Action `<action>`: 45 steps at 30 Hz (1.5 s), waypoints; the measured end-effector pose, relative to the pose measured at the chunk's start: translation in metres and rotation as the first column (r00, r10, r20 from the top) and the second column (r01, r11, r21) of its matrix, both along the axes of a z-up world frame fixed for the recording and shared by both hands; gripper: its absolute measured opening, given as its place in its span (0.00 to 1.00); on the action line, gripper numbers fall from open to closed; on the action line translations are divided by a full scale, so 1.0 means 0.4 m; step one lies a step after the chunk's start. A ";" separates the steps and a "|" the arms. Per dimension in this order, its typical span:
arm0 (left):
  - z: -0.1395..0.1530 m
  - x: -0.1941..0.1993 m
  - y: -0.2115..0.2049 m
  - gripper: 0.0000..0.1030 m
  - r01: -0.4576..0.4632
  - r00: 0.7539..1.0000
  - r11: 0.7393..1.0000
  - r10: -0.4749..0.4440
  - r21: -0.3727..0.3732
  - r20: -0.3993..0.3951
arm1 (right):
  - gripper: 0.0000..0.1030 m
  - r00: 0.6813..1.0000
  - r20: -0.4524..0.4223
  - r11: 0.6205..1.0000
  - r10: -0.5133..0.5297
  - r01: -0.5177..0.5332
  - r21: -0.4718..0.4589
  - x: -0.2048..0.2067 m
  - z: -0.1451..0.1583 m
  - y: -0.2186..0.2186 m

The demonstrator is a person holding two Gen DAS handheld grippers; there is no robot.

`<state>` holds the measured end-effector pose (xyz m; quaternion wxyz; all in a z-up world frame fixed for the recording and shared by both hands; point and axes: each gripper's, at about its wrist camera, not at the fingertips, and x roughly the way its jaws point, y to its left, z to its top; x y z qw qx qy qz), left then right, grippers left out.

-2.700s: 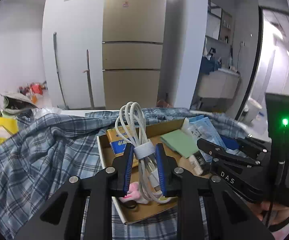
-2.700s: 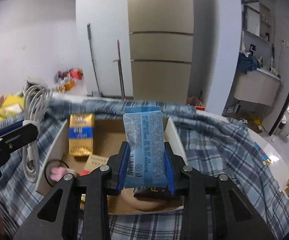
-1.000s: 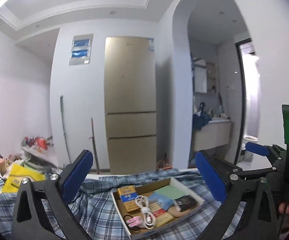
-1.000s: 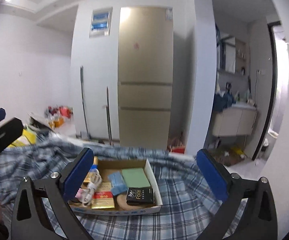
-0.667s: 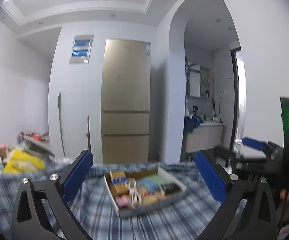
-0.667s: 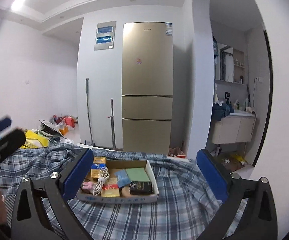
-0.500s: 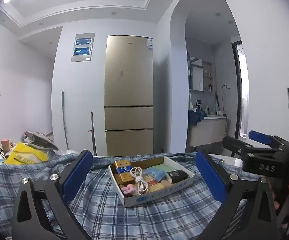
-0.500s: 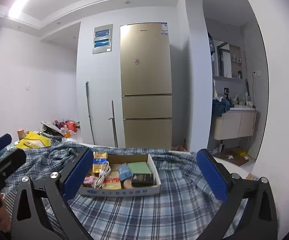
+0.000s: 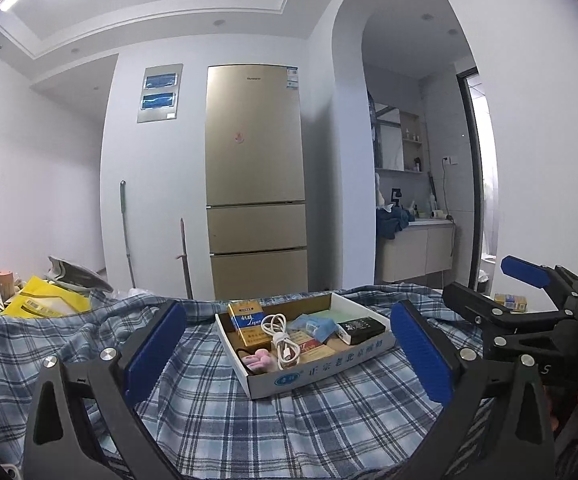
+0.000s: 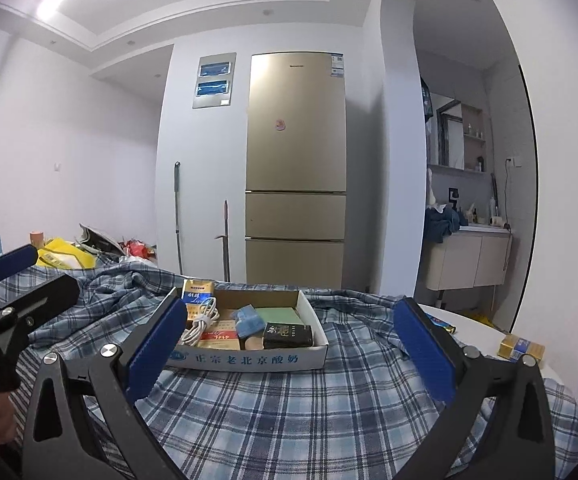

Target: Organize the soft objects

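Both the left gripper (image 9: pixel 289 344) and right gripper (image 10: pixel 289 344) have released the white cable (image 9: pixel 283 338) and blue packet (image 10: pixel 251 322) into the cardboard box (image 10: pixel 249 358); jaws now wide apart, empty, drawn back—packing seems finished.

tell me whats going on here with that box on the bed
A person holds a hand-held gripper in each hand, and both the left hand-held gripper and the right hand-held gripper are open, empty and held back from the cardboard box. The box sits on a blue plaid cloth and holds a coiled white cable, a blue packet, a black box and other small packs.
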<state>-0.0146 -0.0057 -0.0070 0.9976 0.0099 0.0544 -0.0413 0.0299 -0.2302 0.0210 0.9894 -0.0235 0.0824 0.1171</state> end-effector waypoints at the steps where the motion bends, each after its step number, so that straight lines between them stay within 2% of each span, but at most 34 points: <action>1: 0.000 0.004 0.002 1.00 0.001 1.000 1.000 -0.001 -0.004 -0.007 | 1.00 1.000 0.002 1.000 0.000 0.000 -0.001 0.000 0.001 0.000; 6: 0.001 0.006 0.020 1.00 -0.010 1.000 0.999 0.010 -0.036 -0.016 | 1.00 1.000 -0.021 1.000 -0.005 0.005 0.025 0.009 -0.002 -0.015; 15: 0.002 0.013 0.028 1.00 -0.015 0.999 0.999 0.013 -0.040 -0.050 | 1.00 1.000 0.001 0.999 -0.012 0.012 0.037 -0.002 0.002 -0.022; 23: 0.004 0.009 0.019 1.00 -0.013 0.999 1.000 0.012 -0.022 -0.030 | 1.00 1.000 -0.010 0.999 -0.017 0.017 0.049 0.000 0.007 -0.027; 45: -0.006 0.016 0.011 1.00 -0.004 0.999 1.000 0.004 -0.011 -0.037 | 1.00 1.000 -0.003 0.999 -0.022 0.022 0.034 -0.010 0.012 -0.022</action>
